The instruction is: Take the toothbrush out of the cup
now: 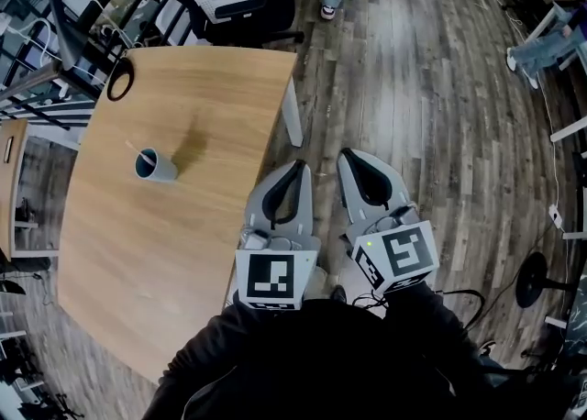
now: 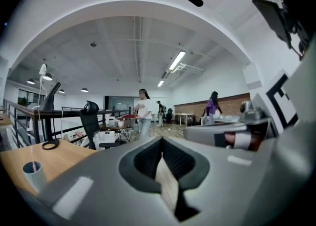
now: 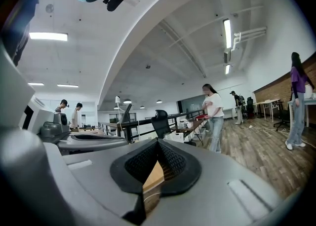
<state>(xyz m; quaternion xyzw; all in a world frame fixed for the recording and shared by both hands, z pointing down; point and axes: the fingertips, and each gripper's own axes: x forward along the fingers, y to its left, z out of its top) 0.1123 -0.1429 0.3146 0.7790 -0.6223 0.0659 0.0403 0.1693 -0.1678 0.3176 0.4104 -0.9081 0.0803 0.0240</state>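
**Light toothbrush, tippy cup**

Your left gripper (image 1: 299, 167) and right gripper (image 1: 348, 154) are both closed and empty, by the wooden table (image 1: 183, 253) edge. The toothbrush (image 1: 136, 149) leans in the blue-grey cup (image 1: 156, 167), well apart from them. It looks light, stiff and slim, so pinch the handle above the rim. A black ring (image 1: 110, 86) lies beyond the cup, and nothing seems to block your way.

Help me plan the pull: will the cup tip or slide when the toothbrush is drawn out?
Probably light: the cup is small and seems to hold only the thin toothbrush, so it may lift or tip if the pull is slanted. It stands free on the smooth wooden table, so a nudge could well slide it.
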